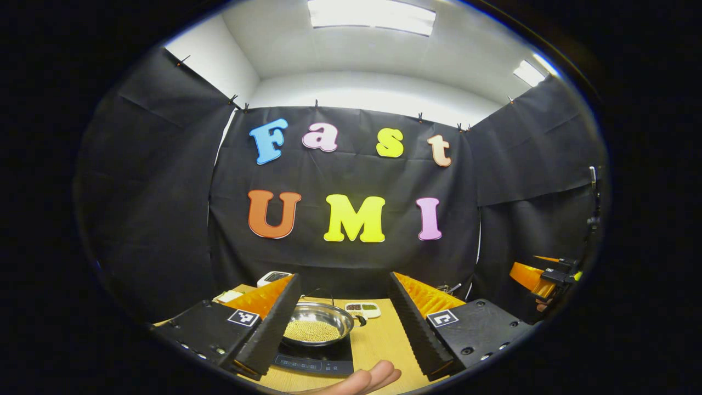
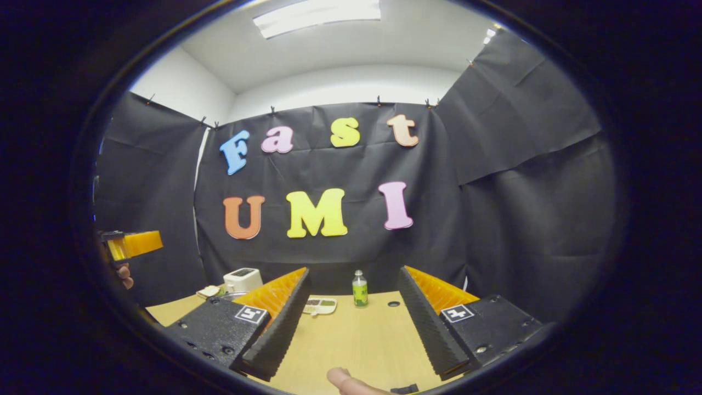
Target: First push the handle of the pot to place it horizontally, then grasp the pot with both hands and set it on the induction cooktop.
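The fingers of the left gripper (image 1: pixel 343 323) are standing wide apart in the left gripper view, gripping nothing, and between them the pot (image 1: pixel 317 325) is sitting on the induction cooktop (image 1: pixel 315 359) on the wooden table (image 1: pixel 378 340). The pot is holding a layer of small yellowish grains, and its dark handle (image 1: pixel 359 319) is pointing toward the right of that view. A small white tray (image 1: pixel 362 309) with dark and green contents is lying just behind the pot. The right gripper (image 2: pixel 351 329) is also hanging above the table with its fingers spread wide and nothing between them. In the right gripper view a green-labelled bottle (image 2: pixel 360 289) is standing upright at the far edge of the table, with a white box-shaped device (image 2: pixel 243 280) well to its left. A fingertip of the holding hand (image 2: pixel 345 380) is peeking in at the bottom of that view.
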### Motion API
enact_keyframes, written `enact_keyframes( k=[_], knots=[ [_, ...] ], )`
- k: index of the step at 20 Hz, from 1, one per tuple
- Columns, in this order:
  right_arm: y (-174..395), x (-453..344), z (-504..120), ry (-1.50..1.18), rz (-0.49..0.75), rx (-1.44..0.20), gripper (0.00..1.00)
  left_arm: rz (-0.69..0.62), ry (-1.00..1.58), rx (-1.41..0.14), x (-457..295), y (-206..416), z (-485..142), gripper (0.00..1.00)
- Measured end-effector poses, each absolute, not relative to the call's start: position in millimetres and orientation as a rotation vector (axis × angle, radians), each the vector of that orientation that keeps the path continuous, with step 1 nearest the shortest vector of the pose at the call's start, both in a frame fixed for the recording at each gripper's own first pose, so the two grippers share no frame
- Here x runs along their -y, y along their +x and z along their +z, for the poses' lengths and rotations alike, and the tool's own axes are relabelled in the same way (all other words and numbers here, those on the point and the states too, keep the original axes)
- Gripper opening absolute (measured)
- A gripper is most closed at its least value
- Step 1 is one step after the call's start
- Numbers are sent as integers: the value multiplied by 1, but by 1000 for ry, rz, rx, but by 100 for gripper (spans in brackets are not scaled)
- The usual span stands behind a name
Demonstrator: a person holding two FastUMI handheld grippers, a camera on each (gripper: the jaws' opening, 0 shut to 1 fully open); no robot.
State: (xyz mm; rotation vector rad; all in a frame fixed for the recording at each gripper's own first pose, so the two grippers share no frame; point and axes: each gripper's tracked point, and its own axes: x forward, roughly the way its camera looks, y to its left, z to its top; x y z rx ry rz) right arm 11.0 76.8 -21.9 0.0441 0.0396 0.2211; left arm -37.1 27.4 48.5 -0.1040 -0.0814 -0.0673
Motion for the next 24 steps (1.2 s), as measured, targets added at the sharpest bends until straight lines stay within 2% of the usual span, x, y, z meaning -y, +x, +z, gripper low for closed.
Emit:
enact_keyframes(
  k=[2,4,11,12,14,24],
  knots=[
    [10,-79,-25,41,227,-36,100,-74,-122,78,-21,-43,39,95],
    [7,-84,-26,56,247,-35,96,-80,-130,60,-19,-46,32,95],
    [-3,-95,-18,61,280,-8,96,-62,-102,58,-23,-46,24,95],
    [-2,-96,-19,70,286,-13,100,-60,-102,56,-25,-45,23,95],
    [0,-96,-21,77,288,-18,96,-50,-98,57,-29,-44,22,95],
    [4,-93,-32,110,291,-36,96,-33,-88,52,-31,-41,16,95]
  ],
)
